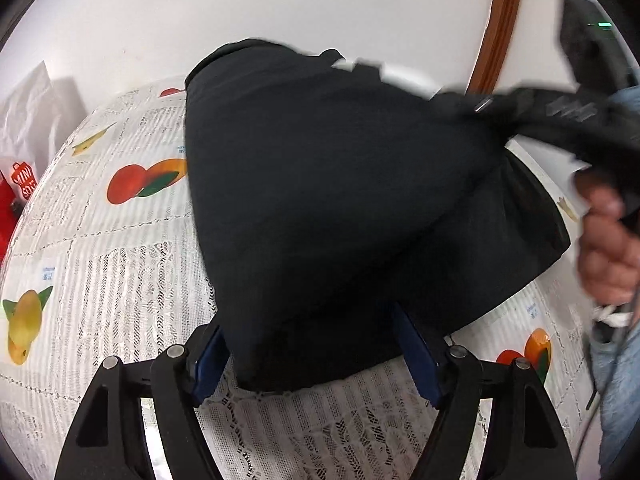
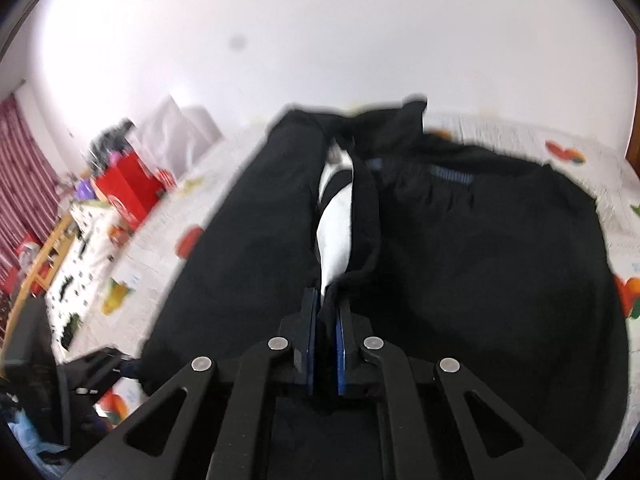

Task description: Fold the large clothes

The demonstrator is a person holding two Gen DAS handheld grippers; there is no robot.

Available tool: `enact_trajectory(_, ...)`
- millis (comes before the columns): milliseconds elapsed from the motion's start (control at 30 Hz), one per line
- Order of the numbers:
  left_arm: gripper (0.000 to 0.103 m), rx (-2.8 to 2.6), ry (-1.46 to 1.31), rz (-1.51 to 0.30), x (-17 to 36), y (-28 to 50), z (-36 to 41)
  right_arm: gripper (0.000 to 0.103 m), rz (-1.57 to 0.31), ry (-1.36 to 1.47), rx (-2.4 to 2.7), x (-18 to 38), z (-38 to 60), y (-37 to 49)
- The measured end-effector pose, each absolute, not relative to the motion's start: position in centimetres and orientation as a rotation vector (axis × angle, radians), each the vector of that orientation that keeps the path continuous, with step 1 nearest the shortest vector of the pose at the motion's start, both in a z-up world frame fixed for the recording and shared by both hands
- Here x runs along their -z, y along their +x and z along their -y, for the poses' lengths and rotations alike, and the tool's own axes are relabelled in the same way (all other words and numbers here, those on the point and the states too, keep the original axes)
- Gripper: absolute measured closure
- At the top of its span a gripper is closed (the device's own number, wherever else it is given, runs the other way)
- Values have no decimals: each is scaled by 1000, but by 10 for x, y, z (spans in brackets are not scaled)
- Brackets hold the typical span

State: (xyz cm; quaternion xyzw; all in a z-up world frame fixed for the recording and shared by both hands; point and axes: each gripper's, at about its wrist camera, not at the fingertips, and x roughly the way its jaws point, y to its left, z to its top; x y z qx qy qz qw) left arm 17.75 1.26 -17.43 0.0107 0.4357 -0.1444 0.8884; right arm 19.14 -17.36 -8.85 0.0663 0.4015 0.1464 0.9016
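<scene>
A large black fabric garment point(image 1: 328, 200) lies heaped on a tabletop point(image 1: 100, 248) covered with a white lace-patterned cloth printed with oranges and mangoes. Seen from the left wrist camera, the left tongs point(image 1: 316, 356) stand spread wide, their blue-padded fingers point(image 1: 208, 364) on either side of the garment's near corner; the pads do not press on the fabric. At the right edge of that view, a person's hand point(image 1: 608, 240) grips a black handle, and a bunched stretch of the dark cloth is drawn up and away toward it, blurred.

From the right wrist camera, the right tongs point(image 2: 326, 320) are pressed together on a fold of the black garment, pinching the cloth between their blue pads. Ahead of them the fabric parts along a narrow gap, showing a strip of white lining point(image 2: 336, 232) inside. The rest of the garment spreads across the tabletop to both sides, and a waistband-like dark blue strip point(image 2: 452, 176) shows near its far edge.

A red paper shopping bag point(image 2: 128, 188) stands at the tabletop's far left end, with a white crumpled bag point(image 1: 28, 120) against the pale wall just behind it. A red-striped curtain point(image 2: 24, 176) hangs at the left margin. A curved brown wooden frame point(image 1: 500, 28) rises against the wall.
</scene>
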Motion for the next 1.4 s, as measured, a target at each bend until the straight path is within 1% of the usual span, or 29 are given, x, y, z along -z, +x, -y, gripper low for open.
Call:
enact_trajectory(167, 29, 272, 56, -912, 174, 181, -6, 97, -628, 188, -291, 39, 208, 145)
enact_trajectory(267, 29, 264, 82, -908, 174, 183, 0, 97, -522, 204, -240, 22, 236, 113)
enact_trajectory(333, 28, 266, 100, -906, 174, 184, 5, 97, -483, 229, -198, 19, 257, 93)
enact_trajectory(433, 27, 264, 120, -903, 174, 184, 13, 97, -493, 262, -115, 35, 284, 72)
enact_trajectory(533, 28, 269, 121, -907, 173, 185, 15, 97, -596, 273, -20, 69, 302, 67)
enact_trajectory(600, 30, 285, 110, -911, 171, 185, 14, 95, -646, 295, 0, 87, 307, 67)
enact_trajectory(633, 30, 302, 94, -907, 170, 184, 12, 92, -662, 300, 3, 93, 309, 67)
enact_trajectory(667, 30, 329, 72, -897, 167, 182, 10, 86, -672, 301, 9, 97, 312, 67)
enact_trajectory(733, 30, 356, 59, -890, 164, 180, 10, 84, -674, 313, 4, 99, 315, 66)
enact_trajectory(767, 30, 367, 60, -893, 164, 181, 13, 74, -677, 327, -12, 100, 318, 67)
enact_trajectory(800, 30, 377, 67, -901, 165, 183, 18, 67, -683, 336, -27, 100, 319, 68)
enact_trajectory(833, 30, 378, 77, -910, 166, 186, 24, 55, -695, 345, -44, 101, 319, 73)
enact_trajectory(867, 30, 378, 85, -916, 170, 185, 34, 53, -707, 349, -56, 103, 317, 77)
enact_trajectory(933, 30, 365, 117, -909, 172, 186, 46, 53, -728, 338, -58, 108, 312, 88)
enact_trajectory(1000, 28, 349, 166, -908, 174, 188, 56, 54, -745, 325, -39, 112, 306, 98)
enact_trajectory(1033, 28, 342, 166, -908, 174, 189, 58, 62, -754, 314, -25, 113, 304, 103)
enact_trajectory(1067, 28, 340, 163, -909, 174, 194, 59, 77, -764, 294, -12, 113, 301, 109)
enact_trajectory(1133, 28, 333, 161, -908, 173, 192, 62, 92, -776, 254, -13, 110, 296, 114)
enact_trajectory(1167, 28, 330, 161, -907, 172, 189, 61, 95, -769, 223, -25, 104, 293, 114)
enact_trajectory(1233, 28, 328, 162, -901, 172, 186, 59, 96, -710, 205, -57, 92, 295, 106)
enact_trajectory(1333, 28, 328, 161, -897, 172, 186, 59, 97, -552, 326, -107, 74, 319, 79)
enact_trajectory(1400, 28, 325, 160, -897, 171, 181, 59, 97, -495, 363, -69, 73, 332, 66)
